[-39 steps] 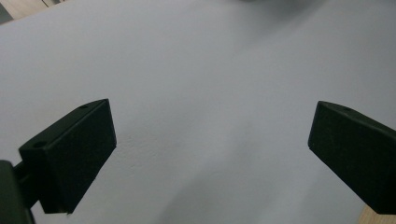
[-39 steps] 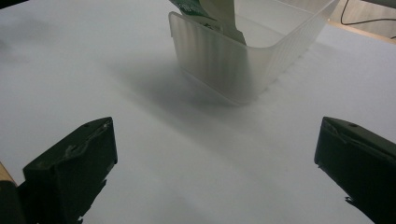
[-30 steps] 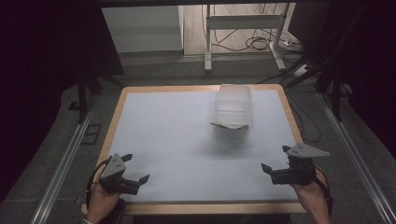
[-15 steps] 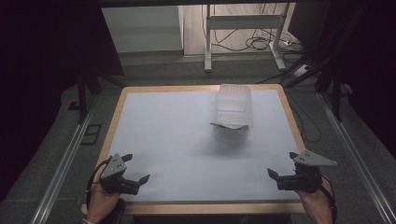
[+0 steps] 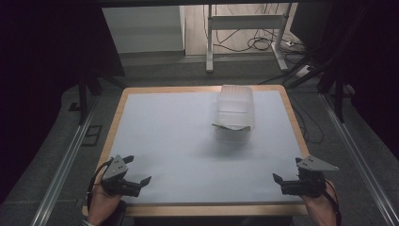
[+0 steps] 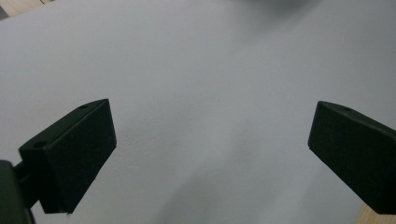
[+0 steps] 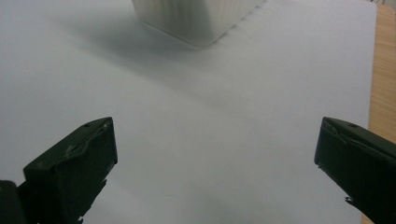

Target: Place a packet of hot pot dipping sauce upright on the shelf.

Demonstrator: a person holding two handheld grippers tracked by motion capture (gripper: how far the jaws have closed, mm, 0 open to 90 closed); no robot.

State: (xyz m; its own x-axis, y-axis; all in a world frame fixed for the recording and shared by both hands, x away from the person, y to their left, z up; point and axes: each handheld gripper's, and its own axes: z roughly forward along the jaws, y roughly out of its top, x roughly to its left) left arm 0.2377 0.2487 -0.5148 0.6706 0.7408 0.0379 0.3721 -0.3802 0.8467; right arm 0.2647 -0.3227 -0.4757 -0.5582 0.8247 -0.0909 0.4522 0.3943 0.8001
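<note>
Nothing started — both my left gripper (image 5: 136,170) and right gripper (image 5: 286,171) gape empty; translucent plastic container (image 5: 234,113) untouched at twelve o'clock.

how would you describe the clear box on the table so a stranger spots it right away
Start at the wood-edged table with its white top. The clear plastic container stands toward the far right, well apart from the left gripper and right gripper at the near edge. It alone is translucent and ribbed.

High view overhead, facing forward-down; gripper views skim white table (image 5: 179,141) close; right probably shares container (image 7: 196,18).
</note>
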